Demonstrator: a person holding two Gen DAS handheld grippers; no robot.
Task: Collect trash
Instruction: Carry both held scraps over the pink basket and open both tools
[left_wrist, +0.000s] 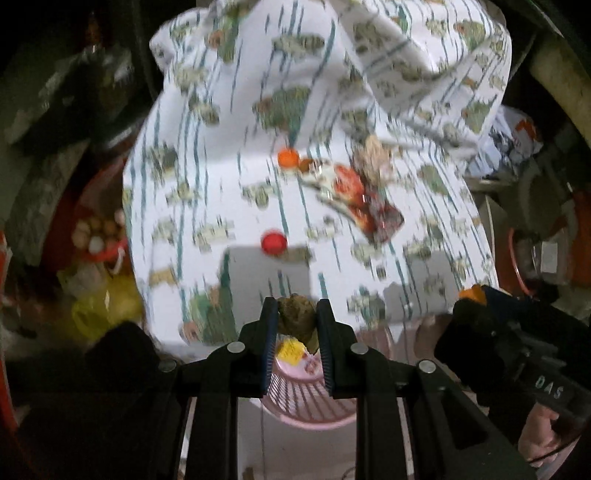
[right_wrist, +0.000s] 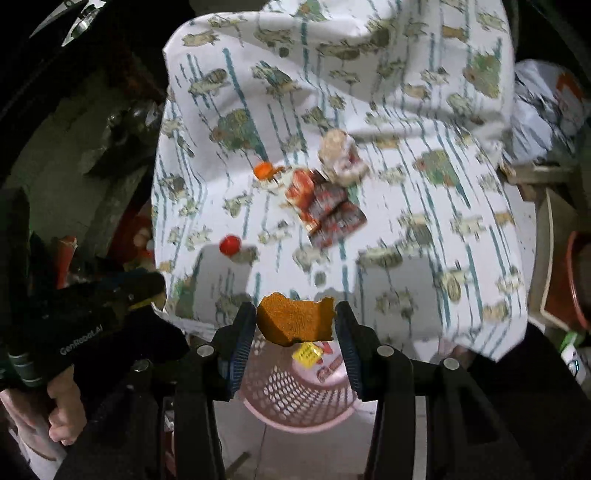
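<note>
My left gripper (left_wrist: 296, 320) is shut on a crumpled brownish-green scrap (left_wrist: 297, 317), held above a pink slotted basket (left_wrist: 306, 398) on the floor. My right gripper (right_wrist: 295, 321) is shut on an orange sponge piece (right_wrist: 295, 322) above the same basket (right_wrist: 295, 398), which holds a yellow wrapper (right_wrist: 306, 355). On the table with a white patterned cloth (right_wrist: 369, 110) lie a red cap (right_wrist: 229, 245), an orange cap (right_wrist: 263, 170), red wrappers (right_wrist: 325, 206) and a crumpled pale wad (right_wrist: 341, 157). These also show in the left wrist view: red cap (left_wrist: 273, 242), orange cap (left_wrist: 288, 157).
Dark clutter surrounds the table: a yellow bag (left_wrist: 107, 306) and a red tub with eggs (left_wrist: 98, 232) at left, a red bucket (right_wrist: 576, 280) and printed bags (right_wrist: 546, 107) at right. The cloth hangs over the table's near edge just beyond both grippers.
</note>
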